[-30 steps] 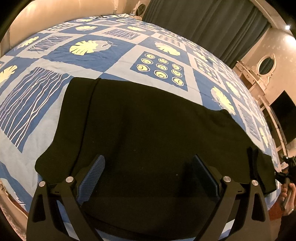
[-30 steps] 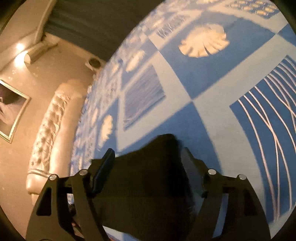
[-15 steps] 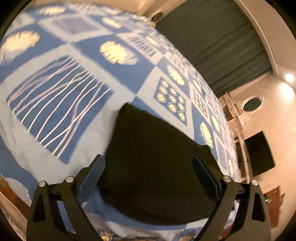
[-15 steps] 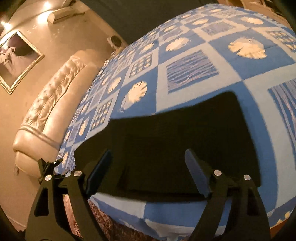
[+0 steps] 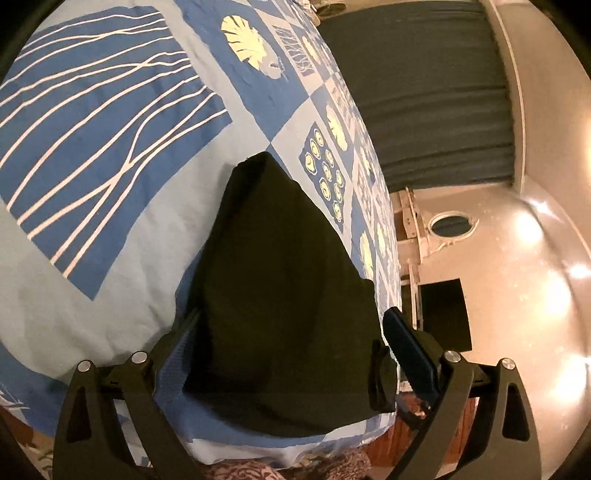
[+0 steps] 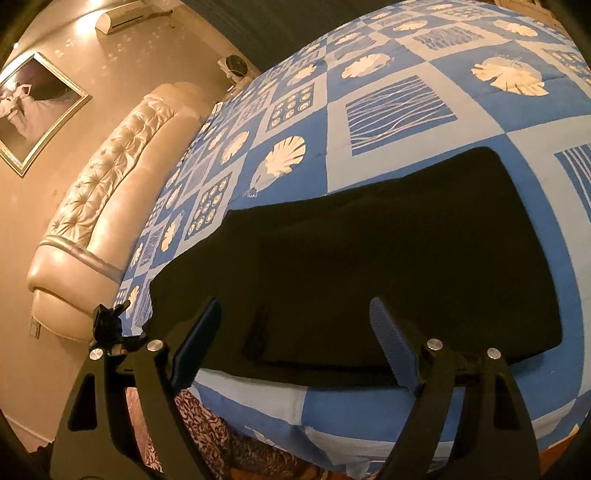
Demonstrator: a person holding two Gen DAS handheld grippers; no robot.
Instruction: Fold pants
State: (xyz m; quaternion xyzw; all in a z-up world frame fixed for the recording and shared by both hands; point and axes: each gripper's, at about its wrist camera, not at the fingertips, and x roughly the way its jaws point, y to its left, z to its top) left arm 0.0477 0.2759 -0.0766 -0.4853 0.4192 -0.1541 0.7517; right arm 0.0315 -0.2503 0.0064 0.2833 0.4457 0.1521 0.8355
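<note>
The left gripper has its fingers spread wide apart, holding nothing; the black pants fill the gap between them, lying flat on the bed. The right gripper likewise has its fingers wide apart and empty, poised over the near edge of the pants.

The pants rest folded into a flat dark slab near the edge of the bed, on a blue patchwork bedspread printed with white wavy lines, pale leaf shapes and dotted squares. In the right wrist view a second layer edge shows along the near side of the pants, so the cloth lies doubled.

Beyond the bed, the right wrist view shows a tufted cream headboard, a framed picture on the wall and an air conditioner high up. The left wrist view shows dark curtains and a white dressing table with an oval mirror.
</note>
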